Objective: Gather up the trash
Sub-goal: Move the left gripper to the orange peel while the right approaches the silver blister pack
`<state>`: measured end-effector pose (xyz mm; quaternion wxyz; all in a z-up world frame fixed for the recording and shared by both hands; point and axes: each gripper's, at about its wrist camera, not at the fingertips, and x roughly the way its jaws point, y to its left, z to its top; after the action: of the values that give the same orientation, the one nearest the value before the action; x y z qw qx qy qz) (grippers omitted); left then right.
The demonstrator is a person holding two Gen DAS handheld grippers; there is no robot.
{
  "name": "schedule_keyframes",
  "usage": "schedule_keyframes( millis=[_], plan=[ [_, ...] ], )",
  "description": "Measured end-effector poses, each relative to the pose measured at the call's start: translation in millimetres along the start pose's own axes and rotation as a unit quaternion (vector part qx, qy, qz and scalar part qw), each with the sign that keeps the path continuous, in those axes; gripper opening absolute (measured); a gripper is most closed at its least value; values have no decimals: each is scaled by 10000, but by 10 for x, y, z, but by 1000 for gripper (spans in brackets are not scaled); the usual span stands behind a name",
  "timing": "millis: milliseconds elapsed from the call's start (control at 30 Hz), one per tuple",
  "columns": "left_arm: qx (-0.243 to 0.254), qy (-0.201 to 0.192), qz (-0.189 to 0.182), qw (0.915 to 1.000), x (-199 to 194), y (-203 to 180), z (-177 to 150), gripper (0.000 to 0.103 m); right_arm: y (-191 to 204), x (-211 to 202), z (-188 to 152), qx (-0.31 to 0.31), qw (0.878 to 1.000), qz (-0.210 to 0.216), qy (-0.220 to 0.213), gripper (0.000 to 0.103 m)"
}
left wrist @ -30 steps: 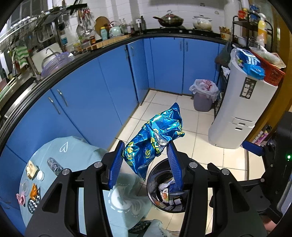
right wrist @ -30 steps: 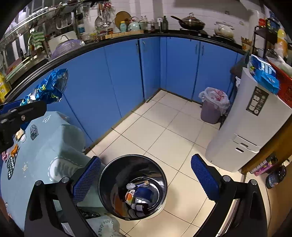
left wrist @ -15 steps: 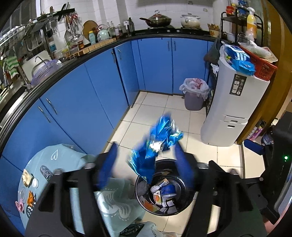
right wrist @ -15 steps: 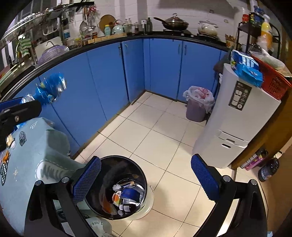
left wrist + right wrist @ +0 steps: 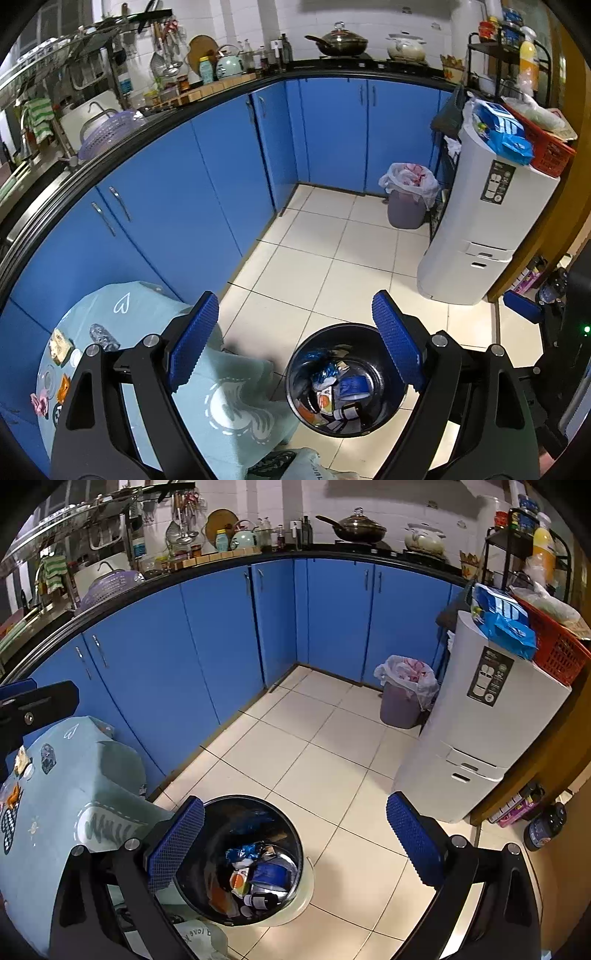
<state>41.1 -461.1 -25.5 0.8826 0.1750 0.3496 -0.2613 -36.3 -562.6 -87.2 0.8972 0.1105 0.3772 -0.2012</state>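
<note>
Now I am looking over the pale-blue clothed tabletop point(image 5: 155, 317), where small wrappers point(image 5: 59, 347) are waiting; the crumpled blue foil bag point(image 5: 321, 371) is lying inside the round black bin point(image 5: 295, 369), and my left hand-held gripper point(image 5: 295, 343), having just been opening, is standing spread and empty.

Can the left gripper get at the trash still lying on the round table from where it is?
Probably yes: the left gripper is open and empty, and the wrappers on the table lie uncovered beside it.
</note>
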Motion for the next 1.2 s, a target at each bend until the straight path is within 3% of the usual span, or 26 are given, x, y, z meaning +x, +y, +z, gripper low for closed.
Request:
schedule_keyframes(
  millis=[200,467,867,1200],
  plan=[
    [-356,-30,331,9988,-57,470,-119,84,410,26,75,-315,9990,315,-37,96],
    [-1014,65,915,9906,-88,1421,-419,84,1386,112,236,-932,9905,1005,-91,96],
    [-2065,471,1802,9606,-55,3120,-1333,84,2946,538,249,-1669,9724,1604,296,96],
    [-2688,1169,1754,9398,268,4023,-2091,76,4067,945,105,-2341,9553,1739,491,96]
  ],
)
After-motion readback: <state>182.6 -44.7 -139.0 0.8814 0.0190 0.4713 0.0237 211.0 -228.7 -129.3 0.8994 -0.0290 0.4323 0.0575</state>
